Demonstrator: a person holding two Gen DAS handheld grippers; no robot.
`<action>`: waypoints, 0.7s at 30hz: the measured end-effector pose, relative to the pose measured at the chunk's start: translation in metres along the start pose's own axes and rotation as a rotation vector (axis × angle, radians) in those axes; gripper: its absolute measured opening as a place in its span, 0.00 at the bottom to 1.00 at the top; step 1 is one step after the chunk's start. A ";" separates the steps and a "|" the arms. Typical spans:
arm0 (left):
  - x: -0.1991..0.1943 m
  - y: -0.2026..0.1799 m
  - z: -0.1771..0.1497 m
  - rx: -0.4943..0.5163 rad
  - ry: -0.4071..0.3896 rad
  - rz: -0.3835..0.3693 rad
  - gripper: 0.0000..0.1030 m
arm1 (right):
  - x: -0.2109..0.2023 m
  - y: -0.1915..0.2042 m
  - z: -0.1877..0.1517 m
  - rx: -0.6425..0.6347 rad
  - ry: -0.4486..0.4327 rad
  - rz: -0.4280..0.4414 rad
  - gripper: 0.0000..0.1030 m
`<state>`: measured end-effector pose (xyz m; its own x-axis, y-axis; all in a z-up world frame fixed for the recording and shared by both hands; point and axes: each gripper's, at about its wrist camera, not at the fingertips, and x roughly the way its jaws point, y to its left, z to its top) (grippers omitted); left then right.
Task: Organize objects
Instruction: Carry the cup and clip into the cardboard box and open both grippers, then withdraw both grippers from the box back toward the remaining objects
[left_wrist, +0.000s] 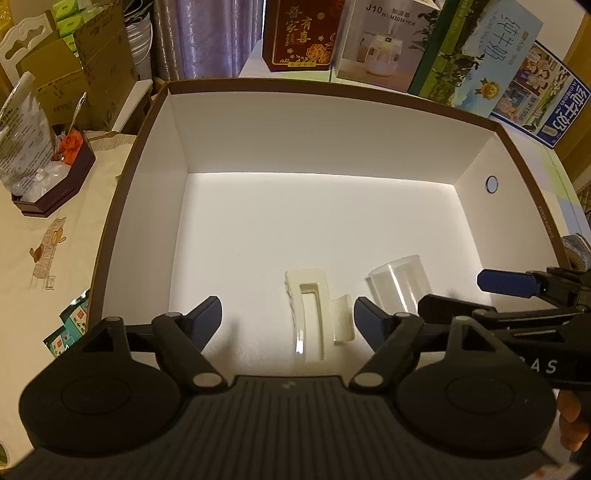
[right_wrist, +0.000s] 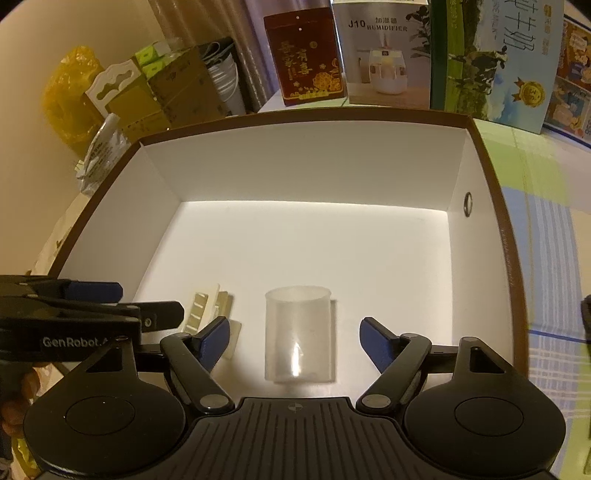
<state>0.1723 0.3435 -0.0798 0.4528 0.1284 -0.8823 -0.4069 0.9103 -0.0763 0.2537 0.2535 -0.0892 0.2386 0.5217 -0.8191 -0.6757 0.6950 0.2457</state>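
Left wrist view puts your left gripper over the near part of a large open cardboard box with brown outer walls and a white lining. Its fingers stand apart and press on nothing. Between them, on the white box floor close to the near wall, lies a cream plastic hair claw clip, nearer the right-hand finger than the left-hand one. Just to its right lies a clear plastic cylindrical cup on its side, and your right gripper comes in from the right edge beside that cup.

Right wrist view shows your right gripper with its fingers also spread wide, the clear cup between them but touching neither pad, its open mouth toward the far wall. The cream clip lies to the cup's left, partly behind the left-hand finger, with your left gripper reaching in from the left edge above it.

Beyond the box's far wall, on the tabletop, stand a dark red box with gold print and a white humidifier carton.
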 end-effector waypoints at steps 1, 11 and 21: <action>-0.002 -0.001 -0.001 0.002 -0.002 -0.001 0.74 | -0.001 0.001 -0.001 -0.001 -0.002 -0.002 0.74; -0.019 -0.005 -0.007 0.010 -0.031 -0.002 0.75 | -0.022 0.005 -0.006 -0.006 -0.033 -0.022 0.77; -0.043 -0.015 -0.013 0.030 -0.064 -0.006 0.77 | -0.048 0.010 -0.011 -0.005 -0.085 -0.015 0.78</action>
<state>0.1488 0.3189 -0.0467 0.5052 0.1470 -0.8504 -0.3806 0.9223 -0.0667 0.2279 0.2300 -0.0532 0.3063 0.5516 -0.7758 -0.6753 0.7003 0.2313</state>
